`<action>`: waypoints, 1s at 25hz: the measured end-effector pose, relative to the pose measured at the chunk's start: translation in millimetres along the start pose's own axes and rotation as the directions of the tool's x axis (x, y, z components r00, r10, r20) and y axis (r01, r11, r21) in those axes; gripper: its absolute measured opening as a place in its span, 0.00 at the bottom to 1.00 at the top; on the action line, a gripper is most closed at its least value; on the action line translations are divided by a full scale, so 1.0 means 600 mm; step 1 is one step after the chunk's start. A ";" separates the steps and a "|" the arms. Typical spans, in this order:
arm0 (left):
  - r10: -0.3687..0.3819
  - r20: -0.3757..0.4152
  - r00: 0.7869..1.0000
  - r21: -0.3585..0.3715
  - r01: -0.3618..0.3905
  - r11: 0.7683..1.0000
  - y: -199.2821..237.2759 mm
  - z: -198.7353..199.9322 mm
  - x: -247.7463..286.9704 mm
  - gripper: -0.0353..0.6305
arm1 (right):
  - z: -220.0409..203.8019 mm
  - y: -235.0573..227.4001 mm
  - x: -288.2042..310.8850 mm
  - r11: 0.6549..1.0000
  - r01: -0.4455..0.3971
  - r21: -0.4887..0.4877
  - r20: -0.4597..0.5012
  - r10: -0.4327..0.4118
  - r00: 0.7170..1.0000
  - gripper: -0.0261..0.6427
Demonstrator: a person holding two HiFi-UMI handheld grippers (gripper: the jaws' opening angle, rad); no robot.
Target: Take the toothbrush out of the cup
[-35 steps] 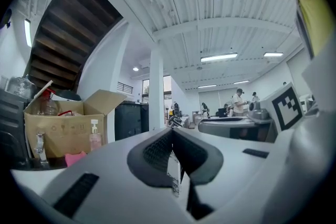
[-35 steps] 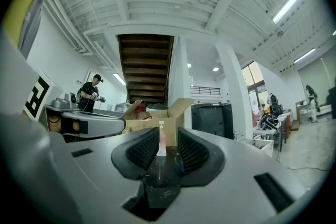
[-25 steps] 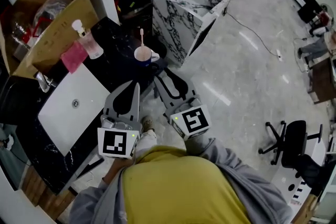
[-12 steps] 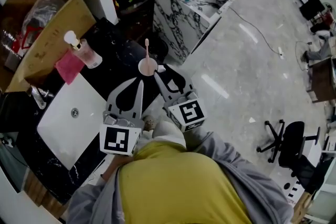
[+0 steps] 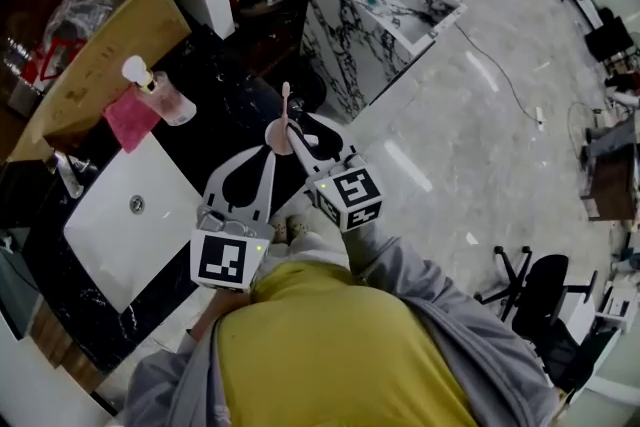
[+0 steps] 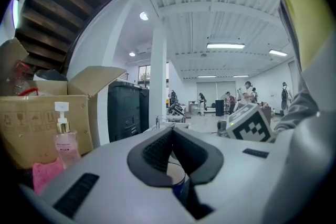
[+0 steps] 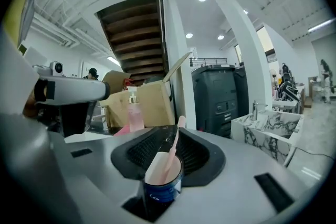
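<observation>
Finding: the cup stands at the edge of the black surface, close in front of the person. The pink toothbrush leans inside it, and its upper end rises well above the rim. We cannot tell whether that end is the head or the handle.

Right tongs: spread and closing, with the cup standing between the jaws. We see no pad pressing on its wall yet.

Left tongs: pressed together at the tips and pinching nothing. They lie just beside the cup on the sink side.

Handling, in our judgement: the toothbrush is a light, stiff, slim plastic stick, smooth enough to slide in a loose pinch. It is best taken on the bare shaft above the rim and across its width. It should then be drawn up along its own lean so that it does not drag on the rim.

The cup looks small and light, so it may tip or ride up with the toothbrush unless it is held. We judge that the right tongs are set to steady it. The left tongs would then have to spread before they could take the shaft.
</observation>
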State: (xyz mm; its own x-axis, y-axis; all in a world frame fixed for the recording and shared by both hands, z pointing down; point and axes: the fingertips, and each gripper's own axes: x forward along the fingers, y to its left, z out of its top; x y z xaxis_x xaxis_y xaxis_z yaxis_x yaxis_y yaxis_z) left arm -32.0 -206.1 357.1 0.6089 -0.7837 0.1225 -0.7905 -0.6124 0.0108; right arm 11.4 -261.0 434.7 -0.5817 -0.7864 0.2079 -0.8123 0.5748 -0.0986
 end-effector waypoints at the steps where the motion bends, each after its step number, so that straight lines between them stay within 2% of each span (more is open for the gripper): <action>1: 0.007 -0.004 1.000 -0.005 -0.007 1.000 0.002 -0.001 0.003 0.06 | -0.004 -0.002 0.007 1.000 -0.017 0.008 -0.019 0.017 1.000 0.23; 6: 0.036 -0.019 0.999 -0.018 -0.036 0.999 0.016 -0.005 0.021 0.06 | -0.024 -0.017 0.041 0.995 -0.089 0.050 -0.093 0.093 0.991 0.23; 10: 0.053 -0.023 0.998 -0.023 -0.053 0.998 0.024 -0.008 0.031 0.06 | -0.038 -0.020 0.063 0.980 -0.164 0.112 -0.145 0.180 0.973 0.22; 14: 0.080 -0.027 0.996 -0.016 -0.080 0.997 0.037 -0.008 0.034 0.06 | -0.046 -0.024 0.082 0.958 -0.207 0.198 -0.160 0.240 0.958 0.22; 18: 0.101 -0.031 0.994 -0.013 -0.101 0.995 0.047 -0.008 0.032 0.06 | -0.045 -0.033 0.091 0.943 -0.234 0.237 -0.171 0.278 0.945 0.20; 25: 0.123 -0.038 0.992 -0.022 -0.124 0.992 0.056 -0.013 0.026 0.06 | -0.040 -0.028 0.096 0.938 -0.272 0.216 -0.225 0.318 0.921 0.19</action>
State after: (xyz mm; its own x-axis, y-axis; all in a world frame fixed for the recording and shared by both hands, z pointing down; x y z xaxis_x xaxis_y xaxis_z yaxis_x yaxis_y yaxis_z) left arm -49.5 -238.3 367.5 0.5039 -0.8487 0.1606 -0.8612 -0.5080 0.0172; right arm -7.7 -310.4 471.7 -0.7849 -0.4902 0.3790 -0.6129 0.7037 -0.3593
